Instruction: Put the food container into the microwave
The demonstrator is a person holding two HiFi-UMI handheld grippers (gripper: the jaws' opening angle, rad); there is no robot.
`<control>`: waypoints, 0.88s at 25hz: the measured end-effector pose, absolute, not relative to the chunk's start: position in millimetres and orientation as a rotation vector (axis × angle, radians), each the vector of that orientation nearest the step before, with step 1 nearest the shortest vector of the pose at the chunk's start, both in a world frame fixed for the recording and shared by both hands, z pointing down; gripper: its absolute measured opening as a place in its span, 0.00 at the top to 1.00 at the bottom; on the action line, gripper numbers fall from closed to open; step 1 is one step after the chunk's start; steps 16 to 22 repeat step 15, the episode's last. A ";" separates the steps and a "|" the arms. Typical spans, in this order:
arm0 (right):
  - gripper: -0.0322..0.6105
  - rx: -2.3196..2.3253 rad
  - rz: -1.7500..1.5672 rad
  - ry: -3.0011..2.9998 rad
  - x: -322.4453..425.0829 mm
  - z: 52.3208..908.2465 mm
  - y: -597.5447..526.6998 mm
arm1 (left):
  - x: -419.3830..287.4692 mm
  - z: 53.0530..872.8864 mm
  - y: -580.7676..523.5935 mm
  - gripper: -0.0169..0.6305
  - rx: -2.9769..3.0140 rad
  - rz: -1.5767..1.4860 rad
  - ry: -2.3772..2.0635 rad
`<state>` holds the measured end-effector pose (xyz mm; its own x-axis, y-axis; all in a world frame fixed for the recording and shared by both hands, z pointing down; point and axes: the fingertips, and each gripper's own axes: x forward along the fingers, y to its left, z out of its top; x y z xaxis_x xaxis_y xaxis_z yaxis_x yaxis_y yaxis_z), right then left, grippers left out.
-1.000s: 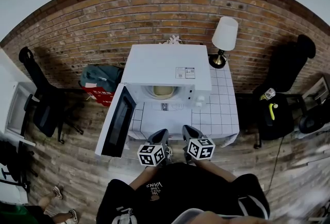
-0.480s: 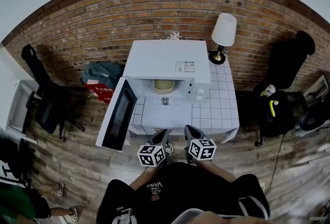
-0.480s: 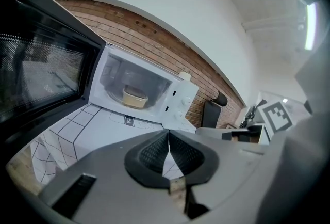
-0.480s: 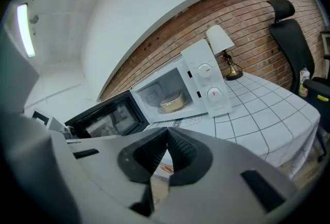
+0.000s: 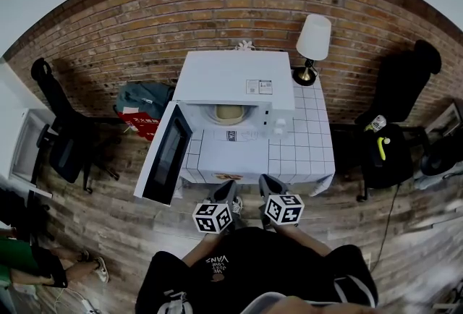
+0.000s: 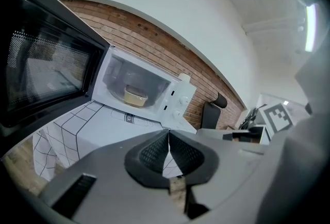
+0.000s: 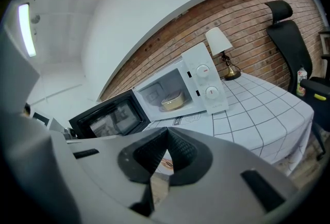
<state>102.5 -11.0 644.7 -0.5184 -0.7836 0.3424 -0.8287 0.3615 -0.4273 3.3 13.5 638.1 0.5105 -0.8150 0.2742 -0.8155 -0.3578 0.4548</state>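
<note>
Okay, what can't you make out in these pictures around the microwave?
- Food container: contents hidden by its own wall in both gripper views, too small in head view.
- Label atop the microwave: print too small, head view.
- Upper dial: markings too small, right gripper view.
- Person: cut off by head view's left edge.

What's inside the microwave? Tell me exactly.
A cream food container sits inside the microwave, whose door stands open. Nothing else shows in there. What the container holds is hidden by its own walls.
</note>
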 end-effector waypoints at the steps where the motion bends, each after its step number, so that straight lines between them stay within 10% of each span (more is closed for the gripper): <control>1: 0.94 1.499 0.867 -2.524 103.1 645.5 -10.2 | 3.7 637.6 14.3 0.95 2.215 -0.005 -1.331; 22: 0.94 1.515 0.869 -2.531 103.2 642.8 -11.6 | 1.0 635.5 13.8 0.95 2.219 -0.005 -1.347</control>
